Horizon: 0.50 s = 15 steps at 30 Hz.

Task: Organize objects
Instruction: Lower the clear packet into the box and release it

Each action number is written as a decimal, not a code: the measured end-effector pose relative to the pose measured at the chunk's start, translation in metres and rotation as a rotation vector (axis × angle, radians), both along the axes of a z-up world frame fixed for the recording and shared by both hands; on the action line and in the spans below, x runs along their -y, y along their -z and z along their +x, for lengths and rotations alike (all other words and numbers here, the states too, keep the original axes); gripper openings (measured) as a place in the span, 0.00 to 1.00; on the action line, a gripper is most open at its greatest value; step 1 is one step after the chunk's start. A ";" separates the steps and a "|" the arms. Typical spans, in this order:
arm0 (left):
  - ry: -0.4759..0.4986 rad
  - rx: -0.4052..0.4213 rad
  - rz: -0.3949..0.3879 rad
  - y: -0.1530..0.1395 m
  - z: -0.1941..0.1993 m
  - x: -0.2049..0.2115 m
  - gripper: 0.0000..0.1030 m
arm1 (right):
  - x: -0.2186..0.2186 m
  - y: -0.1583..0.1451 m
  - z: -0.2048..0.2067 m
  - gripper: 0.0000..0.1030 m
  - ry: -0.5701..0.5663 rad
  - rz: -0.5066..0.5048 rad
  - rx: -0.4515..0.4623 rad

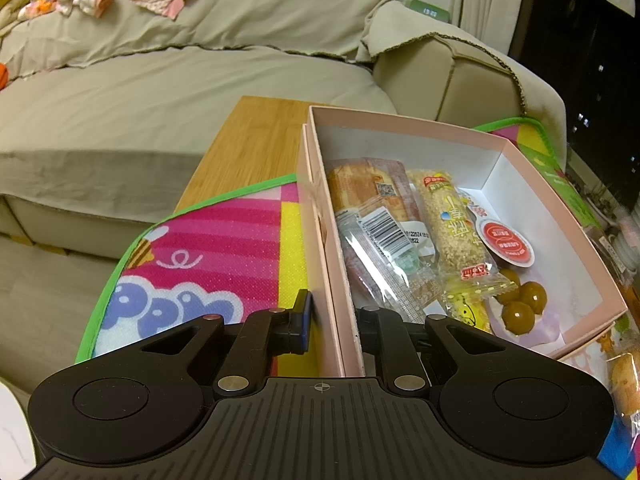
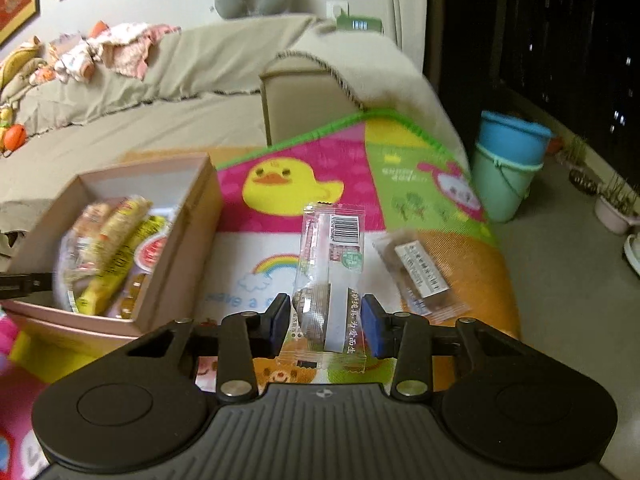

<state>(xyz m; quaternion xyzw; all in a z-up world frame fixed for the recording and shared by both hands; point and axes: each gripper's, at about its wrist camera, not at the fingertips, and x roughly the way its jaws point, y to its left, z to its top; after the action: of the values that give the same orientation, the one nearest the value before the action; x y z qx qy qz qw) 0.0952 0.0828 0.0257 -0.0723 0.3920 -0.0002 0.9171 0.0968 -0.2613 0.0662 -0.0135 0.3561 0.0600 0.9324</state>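
Observation:
A pink cardboard box (image 1: 540, 172) sits on a colourful play mat (image 1: 208, 248) and holds several wrapped snacks (image 1: 452, 220). My left gripper (image 1: 334, 320) straddles the box's near left wall (image 1: 340, 308), one finger outside and one inside, shut on it. The box also shows at the left of the right wrist view (image 2: 192, 216). My right gripper (image 2: 326, 322) is shut on the lower end of a clear snack packet with a barcode (image 2: 332, 264), held above the mat. A second brown snack packet (image 2: 420, 272) lies on the mat to its right.
A beige sofa (image 1: 180, 92) with clothes on it stands behind the wooden table (image 1: 256, 140). A blue bucket stacked in a green one (image 2: 508, 160) stands on the floor at the right, with small plant pots (image 2: 616, 204) beyond.

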 end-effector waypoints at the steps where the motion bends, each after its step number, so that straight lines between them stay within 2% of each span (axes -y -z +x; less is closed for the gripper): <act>1: 0.000 0.000 0.000 0.000 0.000 0.000 0.16 | 0.001 -0.007 -0.007 0.37 0.000 0.003 0.012; 8: 0.000 0.001 -0.001 0.000 0.000 0.000 0.16 | -0.007 -0.058 -0.051 0.37 -0.052 0.034 0.115; 15: 0.001 0.002 -0.005 -0.001 0.000 -0.001 0.16 | -0.040 -0.090 -0.051 0.38 -0.165 0.085 0.186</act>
<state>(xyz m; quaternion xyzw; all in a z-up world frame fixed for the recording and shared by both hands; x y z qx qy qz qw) 0.0950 0.0842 0.0268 -0.0746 0.3911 -0.0018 0.9173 0.0456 -0.2209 0.1562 -0.0087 0.2628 0.1502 0.9530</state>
